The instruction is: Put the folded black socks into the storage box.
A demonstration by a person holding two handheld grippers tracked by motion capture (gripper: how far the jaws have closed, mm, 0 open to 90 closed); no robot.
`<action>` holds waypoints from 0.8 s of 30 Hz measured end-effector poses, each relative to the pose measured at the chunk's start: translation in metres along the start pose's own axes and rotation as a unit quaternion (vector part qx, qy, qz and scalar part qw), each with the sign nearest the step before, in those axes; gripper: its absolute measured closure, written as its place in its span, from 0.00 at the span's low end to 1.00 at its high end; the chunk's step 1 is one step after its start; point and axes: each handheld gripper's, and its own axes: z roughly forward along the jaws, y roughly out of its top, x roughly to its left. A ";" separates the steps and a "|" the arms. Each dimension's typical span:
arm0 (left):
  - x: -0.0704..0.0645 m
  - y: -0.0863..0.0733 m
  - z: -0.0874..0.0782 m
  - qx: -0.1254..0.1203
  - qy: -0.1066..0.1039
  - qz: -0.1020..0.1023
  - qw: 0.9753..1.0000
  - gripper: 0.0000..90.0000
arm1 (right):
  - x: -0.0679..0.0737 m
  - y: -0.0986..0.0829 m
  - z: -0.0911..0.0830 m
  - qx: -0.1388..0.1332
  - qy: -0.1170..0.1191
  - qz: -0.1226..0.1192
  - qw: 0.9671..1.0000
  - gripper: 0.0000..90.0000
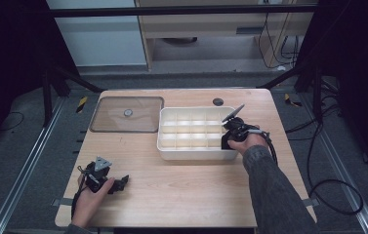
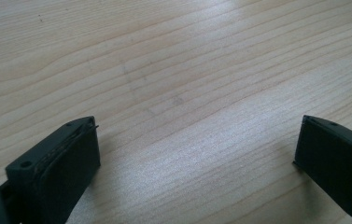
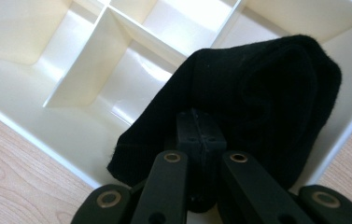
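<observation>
Right gripper (image 1: 227,141) sits at the near right corner of the white plastic compartment tray (image 1: 191,155), held by the person's right hand (image 1: 251,142); dark grey sleeve (image 1: 274,195) runs back to the bottom edge of the high view. In the right gripper view the right gripper (image 3: 200,135) has its jaws pressed together, clamped on a black knitted cloth, folded, probably a sock (image 3: 257,93). The cloth hangs over the corner compartment of the tray (image 3: 38,112), bulk of the fabric above and to the right of the jaw tips, one edge drooping toward the tray's near wall. Whether the cloth touches the compartment floor cannot be told. The tray's compartments visible beside the cloth hold nothing; dividers form a regular grid.

Left gripper (image 1: 122,184) lies low over the light wood-grain tabletop (image 1: 181,185) near the front left corner, in the person's left hand (image 1: 91,197), grey three-cornered plate on top. In the left gripper view the left gripper (image 2: 197,144) has its jaws wide apart, bare wood between them, nothing gripped. It is well apart from the tray.

Transparent, smoky rectangular lid with a small round knob (image 1: 127,114) lies flat on the tabletop just left of the tray, at the far left part of the surface. Small dark round hole (image 1: 218,102) in the tabletop just behind the tray's far wall.
</observation>
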 end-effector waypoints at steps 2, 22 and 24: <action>0.000 0.000 0.000 0.000 0.000 0.000 1.000 0.00 | 0.000 0.000 0.001 0.001 0.001 0.001 1.000 1.00; -0.001 0.000 0.000 0.000 -0.002 0.001 1.000 0.00 | 0.001 0.000 0.008 0.017 -0.004 0.001 1.000 1.00; -0.001 0.000 0.000 0.000 -0.002 0.002 1.000 0.00 | 0.001 0.000 0.010 0.017 -0.005 0.003 1.000 1.00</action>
